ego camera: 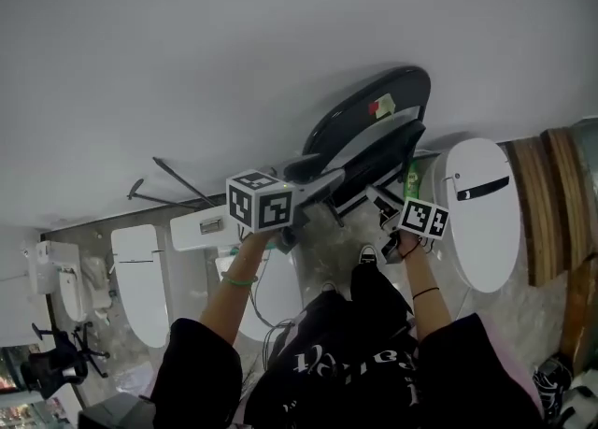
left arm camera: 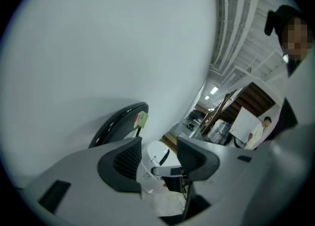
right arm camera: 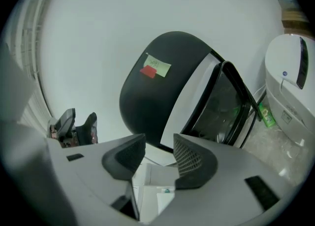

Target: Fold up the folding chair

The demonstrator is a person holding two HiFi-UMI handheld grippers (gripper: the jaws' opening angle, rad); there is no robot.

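1. The chair (ego camera: 378, 123) stands at the white wall (ego camera: 234, 63), ahead of both grippers. Its dark back is towards the wall and its seat frame is tipped up close against the back.
2. In the right gripper view the chair (right arm camera: 157, 97) fills the middle. A green and red sticker (right arm camera: 156, 67) sits high on its back, and the black seat frame stands just right of it.
3. The left gripper (ego camera: 318, 178) is near the chair's lower edge. Its jaws (left arm camera: 158, 146) are spread, with nothing between them.
4. The right gripper (ego camera: 385, 210) is just beside the chair's foot. Its jaws (right arm camera: 158, 141) are also spread and pinch nothing.
5. A white unit (ego camera: 481, 212) lies on the floor (ego camera: 551, 315) just right of the chair, with a small green bottle (right arm camera: 266, 115) between the two.
6. In the left gripper view the chair (left arm camera: 118, 121) is above and left of the jaws, apart from them.
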